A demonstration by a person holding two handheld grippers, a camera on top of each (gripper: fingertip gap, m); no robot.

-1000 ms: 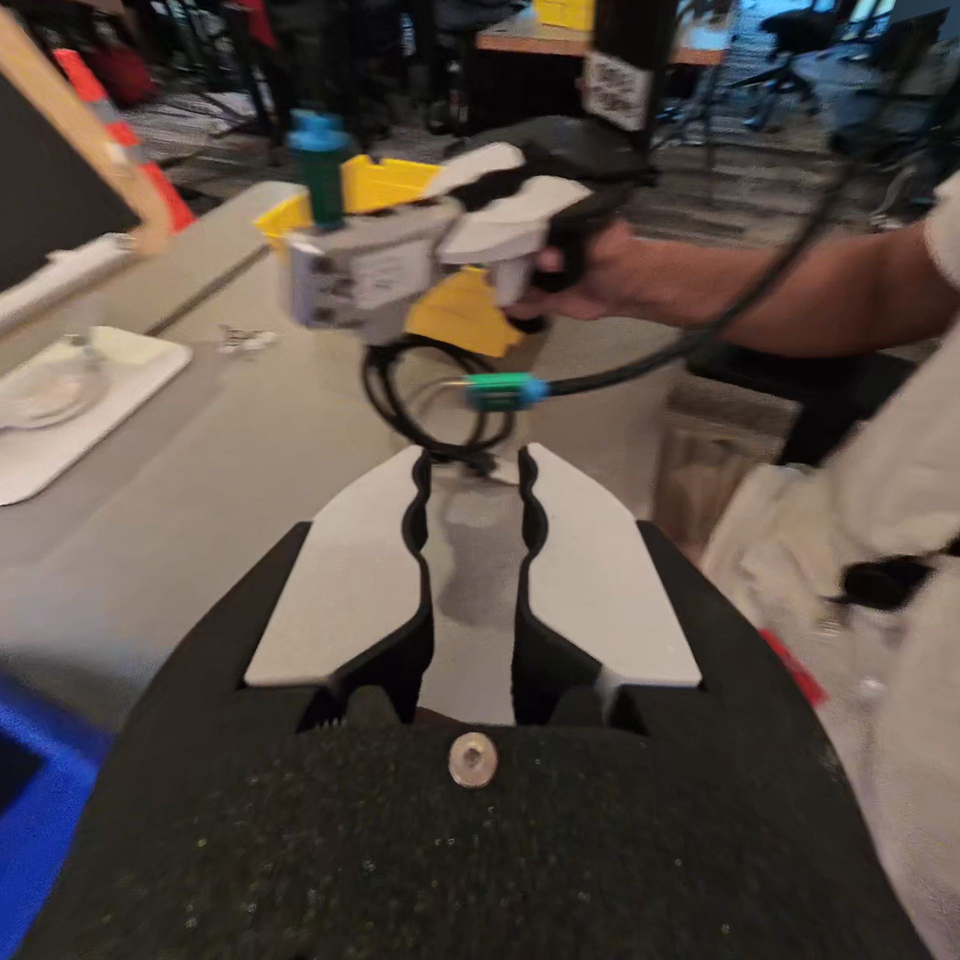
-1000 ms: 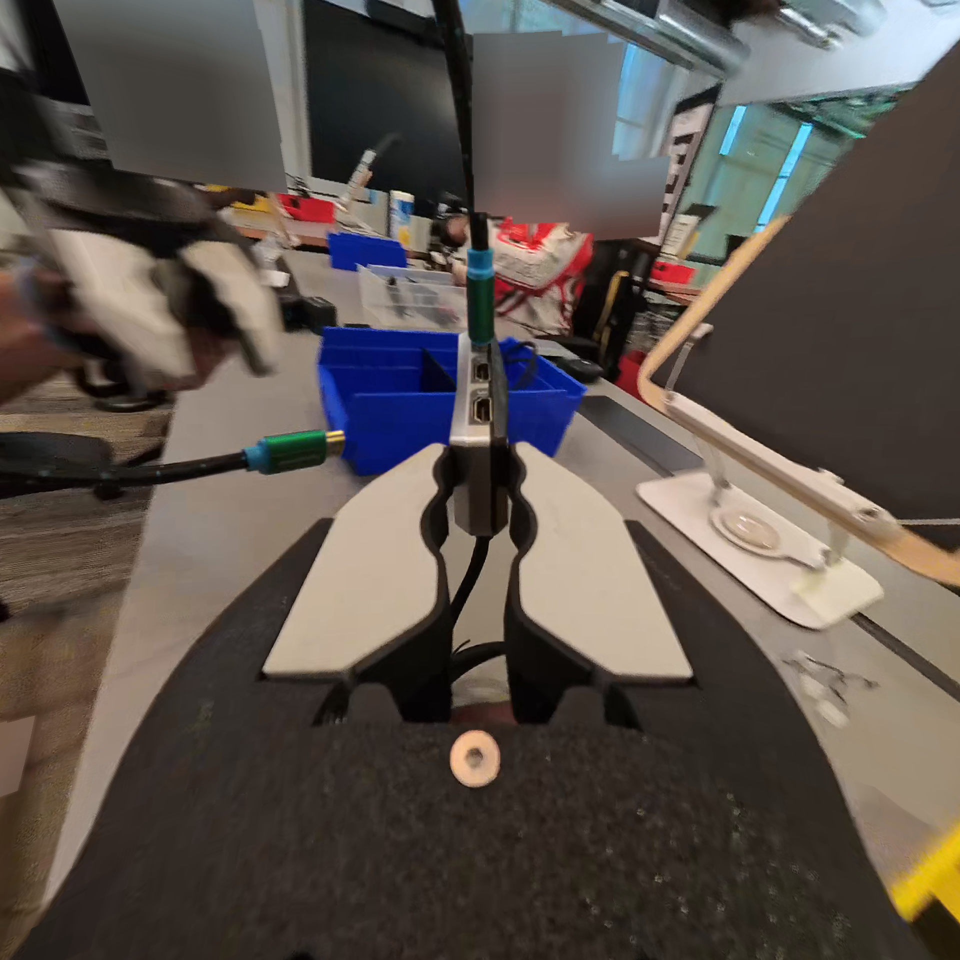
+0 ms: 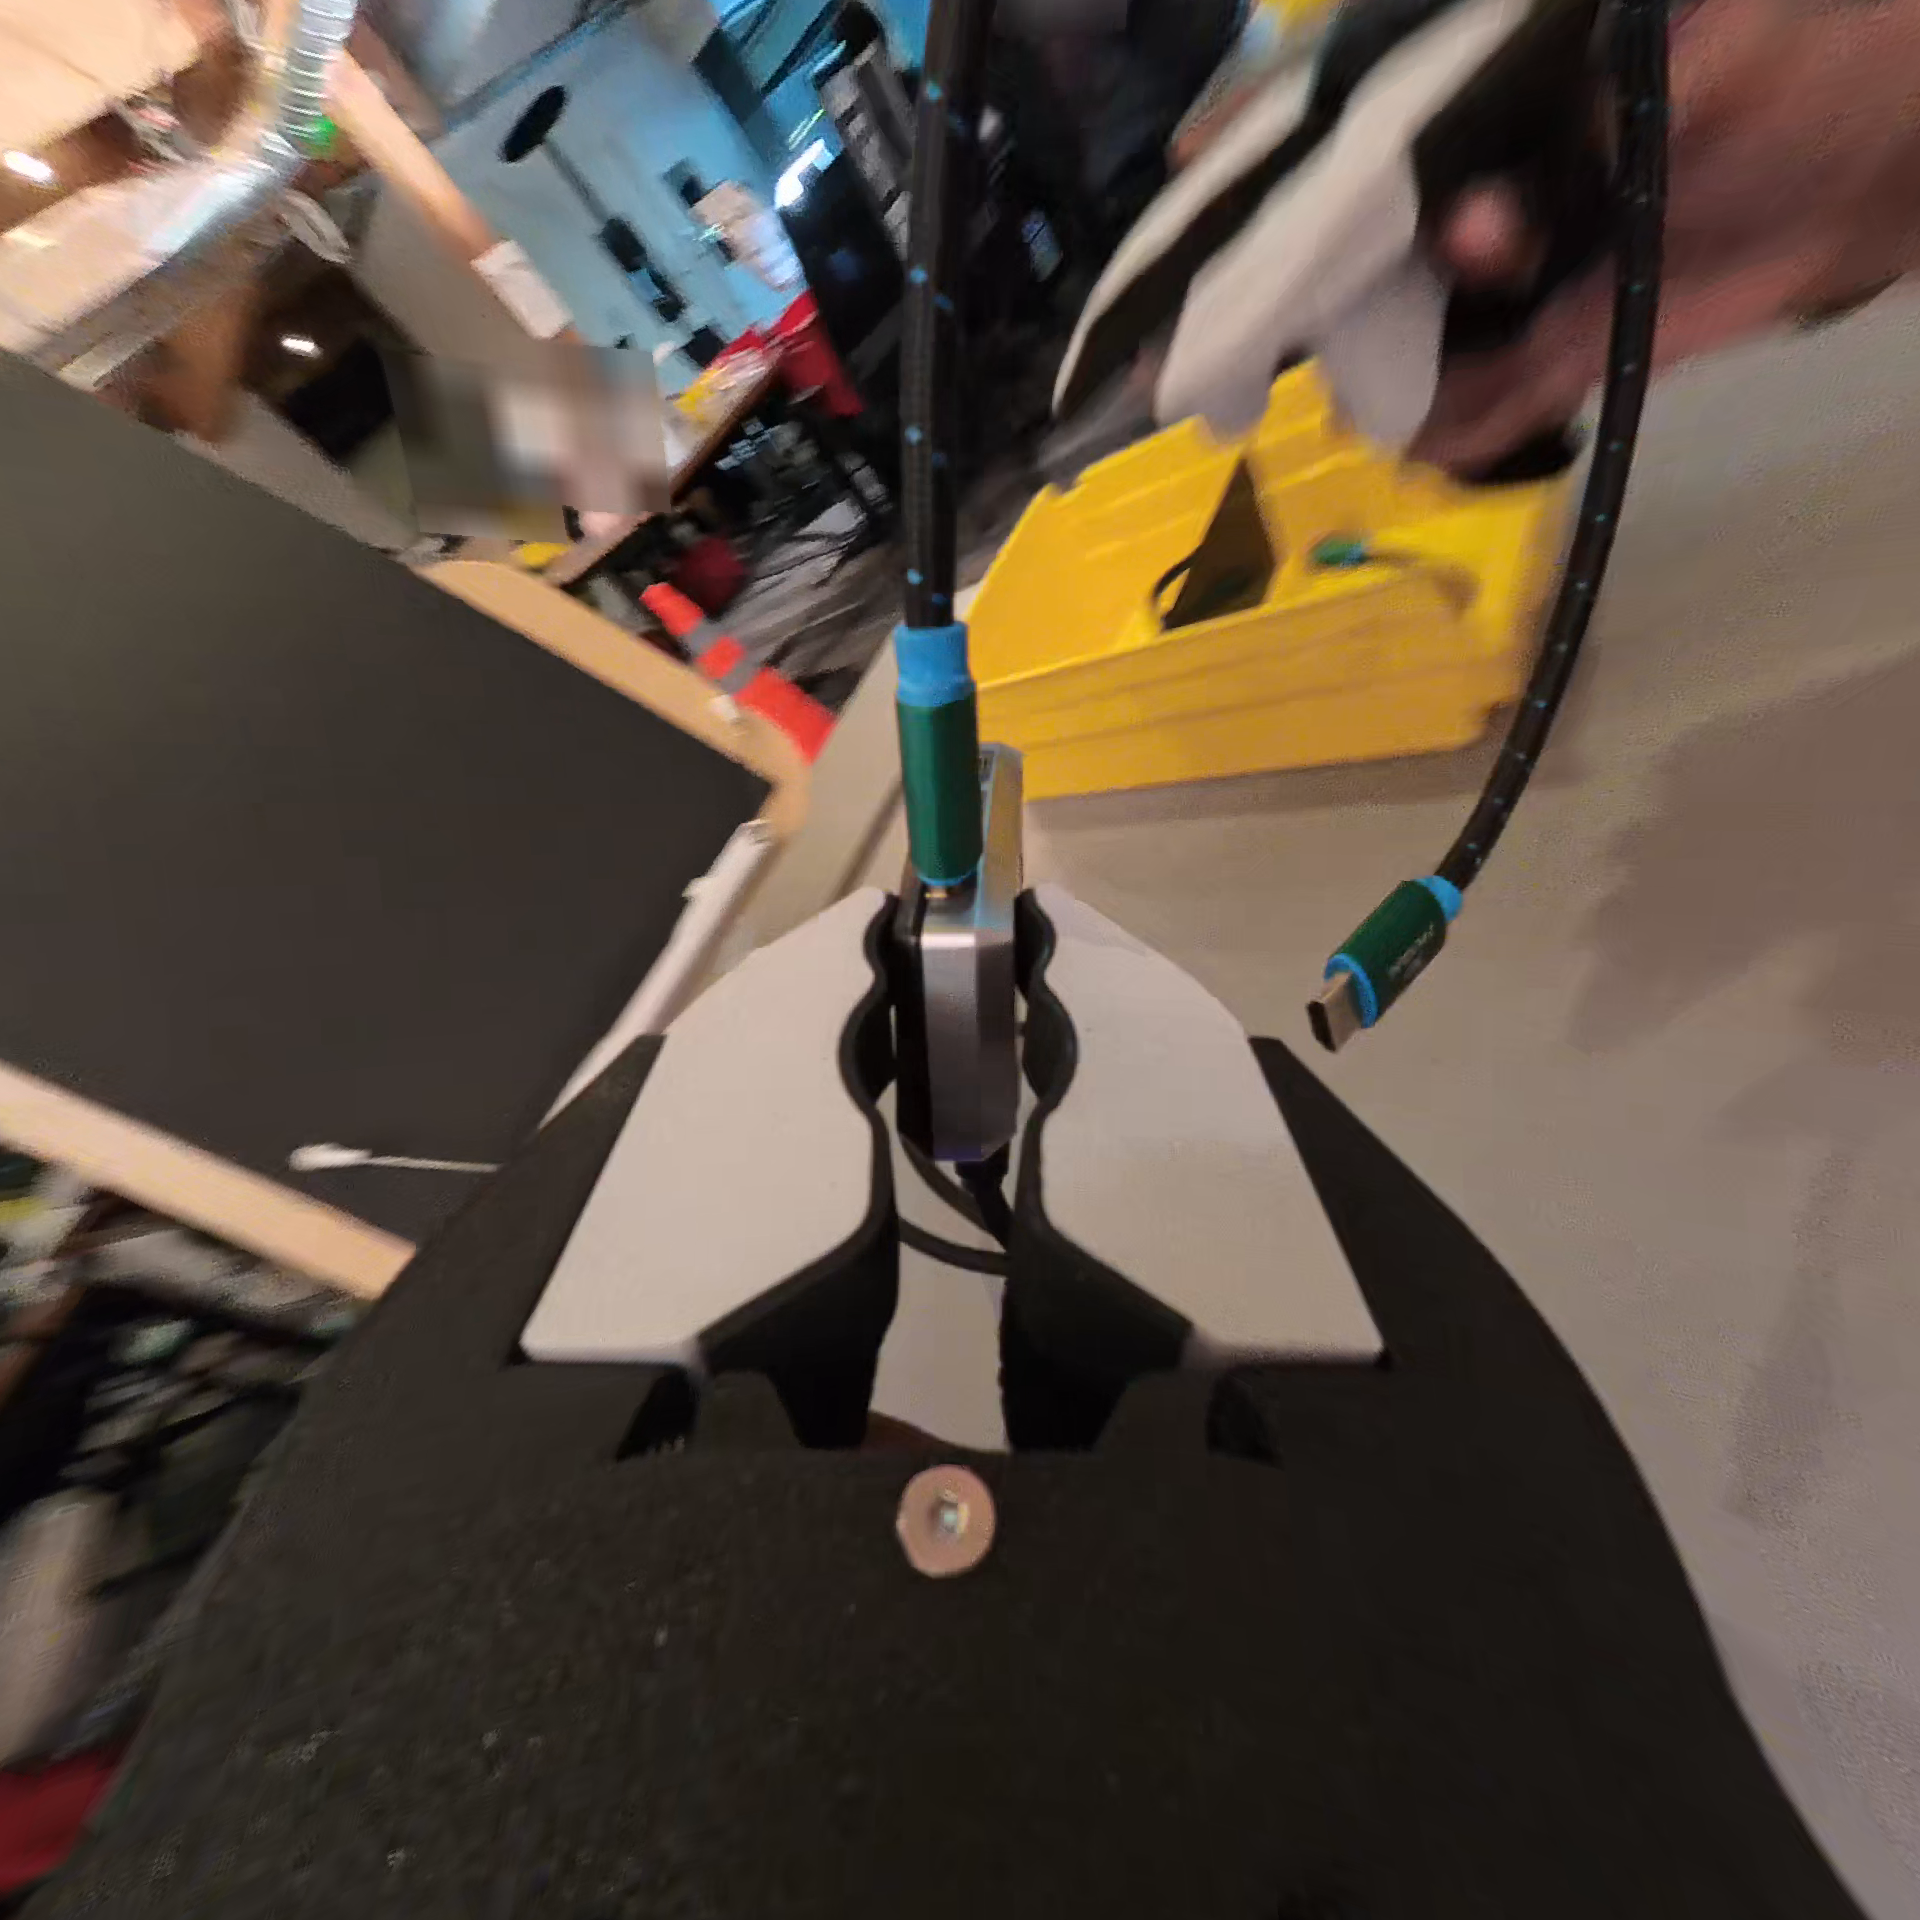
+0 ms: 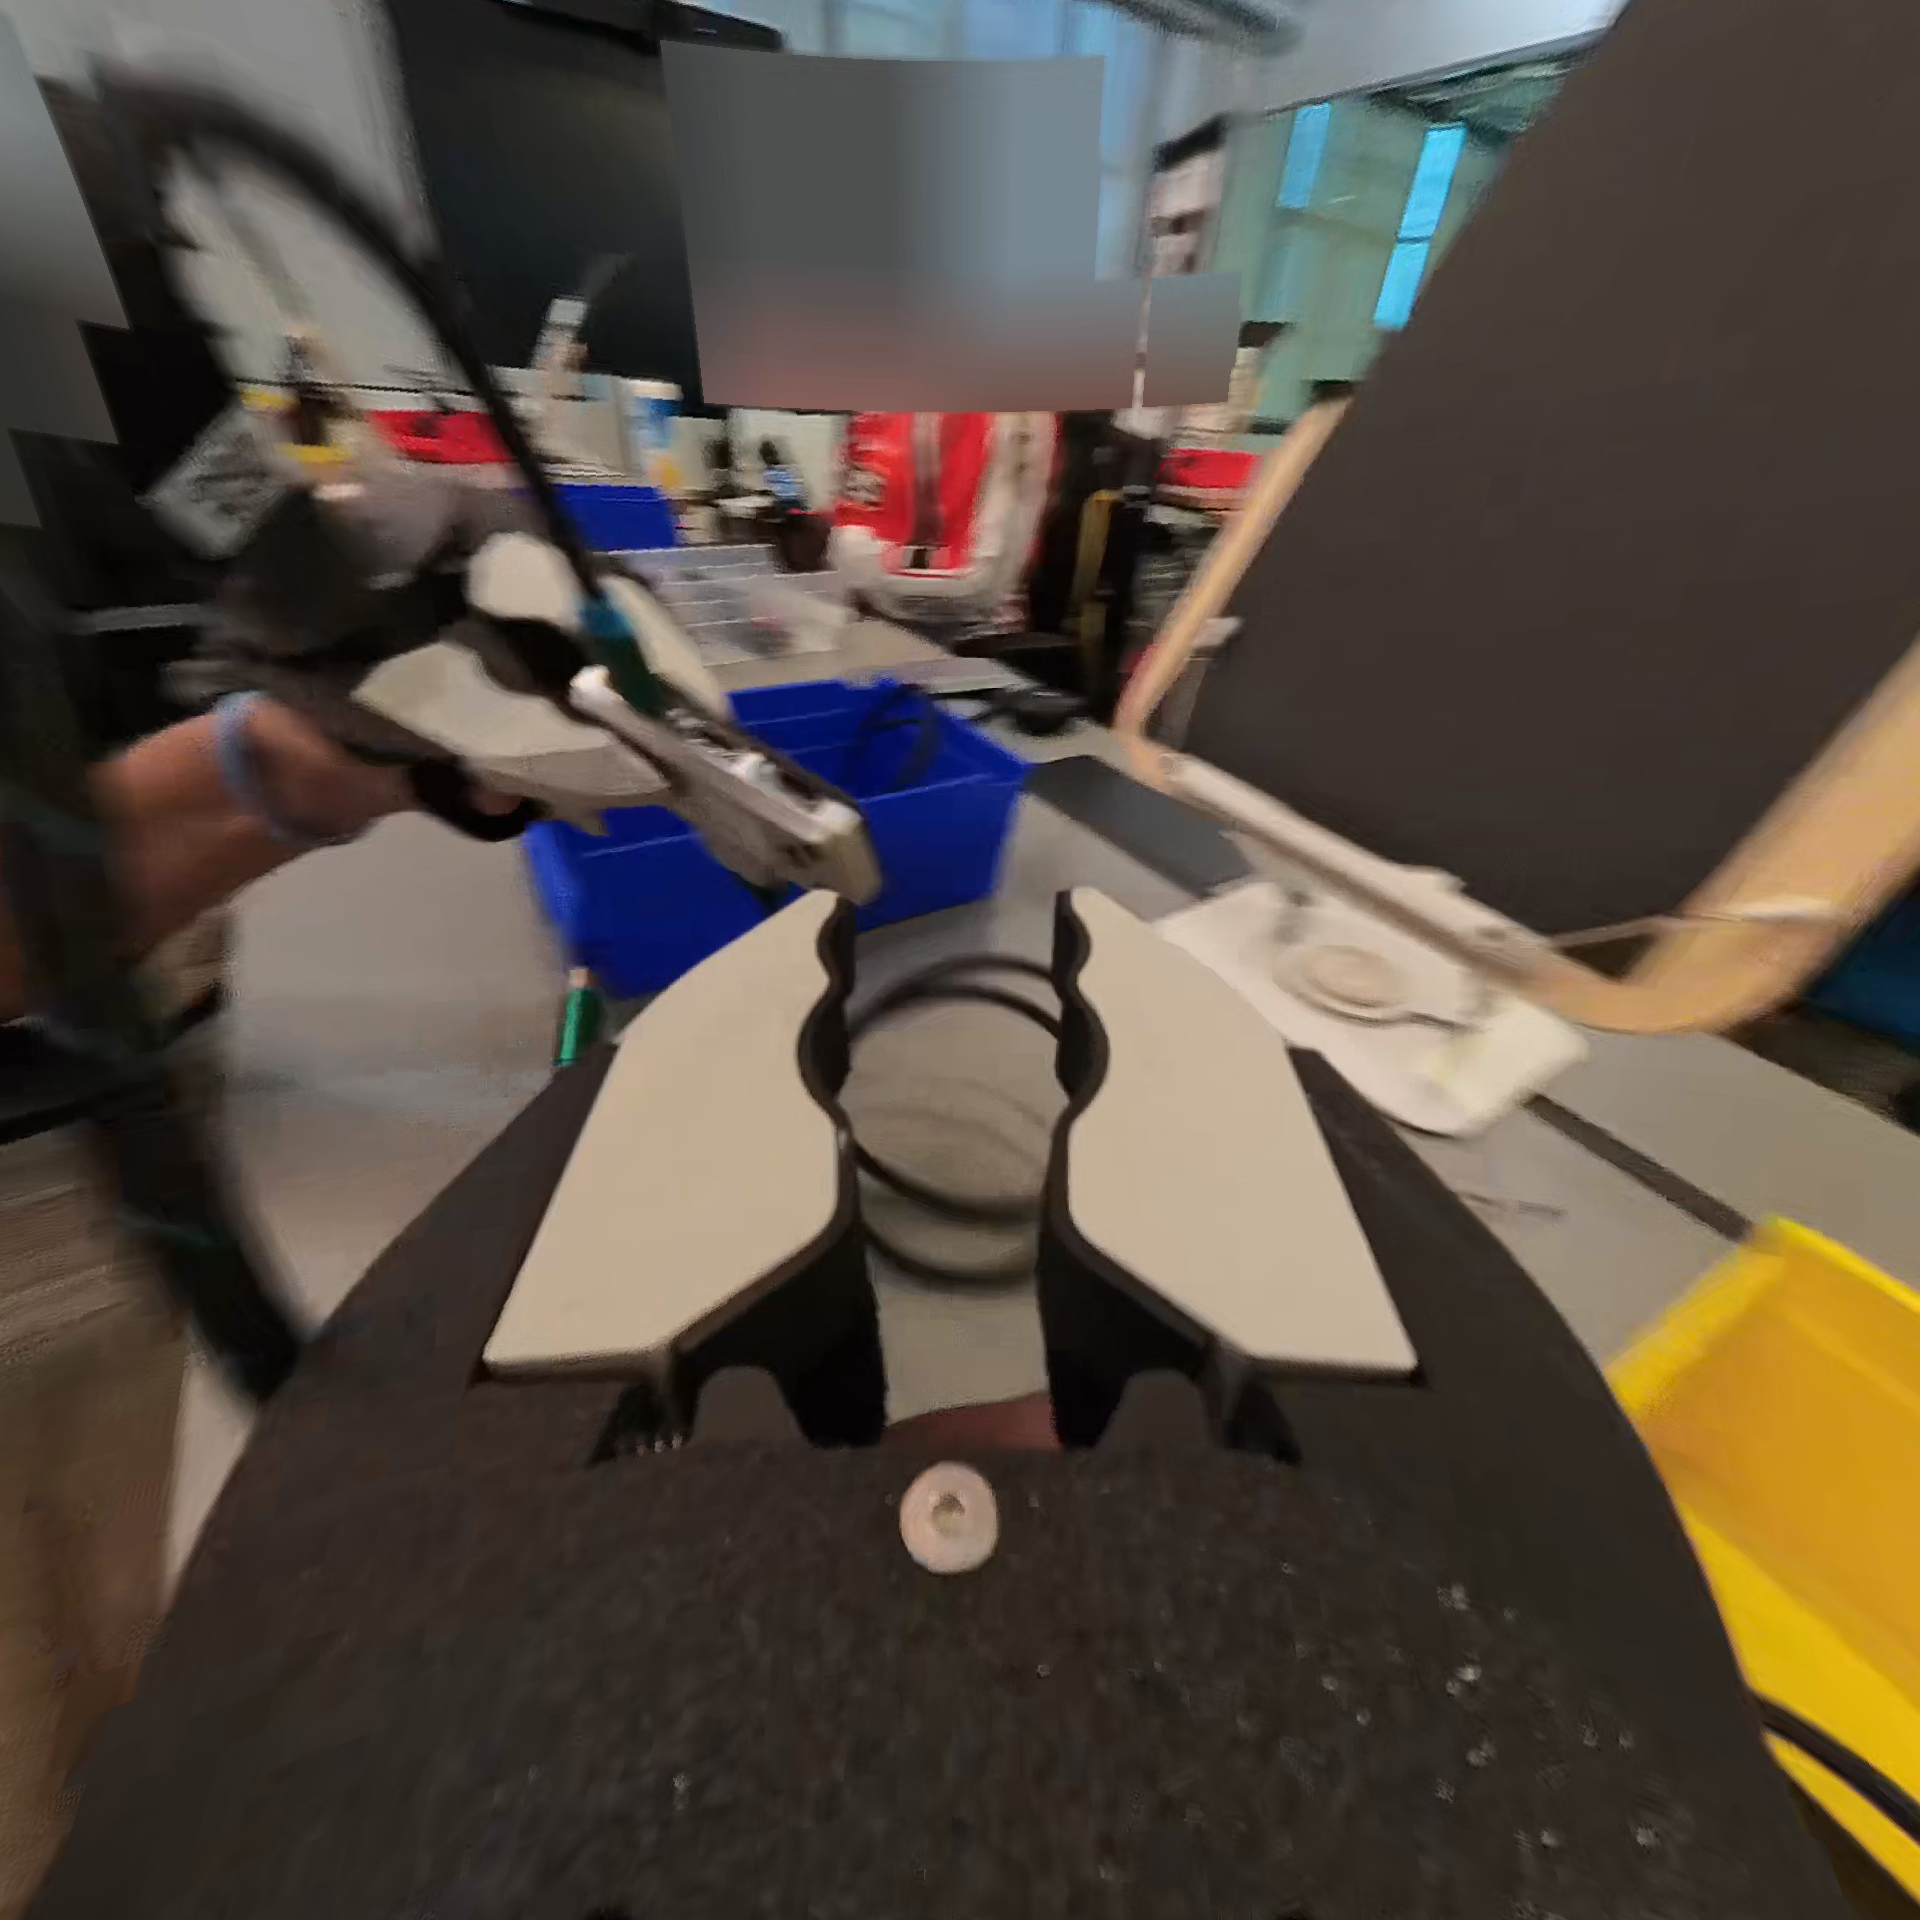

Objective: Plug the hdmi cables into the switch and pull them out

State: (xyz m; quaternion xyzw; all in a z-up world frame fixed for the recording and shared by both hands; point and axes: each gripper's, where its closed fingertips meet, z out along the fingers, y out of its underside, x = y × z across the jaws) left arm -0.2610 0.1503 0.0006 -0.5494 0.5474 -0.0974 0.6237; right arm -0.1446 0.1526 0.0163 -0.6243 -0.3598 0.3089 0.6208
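My left gripper (image 3: pixel 961 914) is shut on the silver-grey switch (image 3: pixel 966 997) and holds it above the table. A green HDMI plug (image 3: pixel 938 769) with a blue collar sits in the switch, and its braided cable runs up out of view. A second green HDMI plug (image 3: pixel 1387 961) hangs loose to the right, apart from the switch. My right gripper (image 4: pixel 951 914) is open and empty over a coil of thin black cable (image 4: pixel 951 1262). In the right wrist view, the switch (image 4: pixel 769 800) is up at the left in the left gripper, blurred by motion.
A yellow bin (image 3: pixel 1247 644) stands on the grey table (image 3: pixel 1558 1299) behind the switch. A blue bin (image 4: pixel 925 831) stands ahead of the right gripper. A black board in a wooden frame (image 4: pixel 1610 520) leans on a white base (image 4: pixel 1455 1049) at the right. The grippers' ends are close to 12 cm from one another.
The switch was in my right gripper with my left open; now my left is shut on it and my right is open. Both views have swung and blurred.
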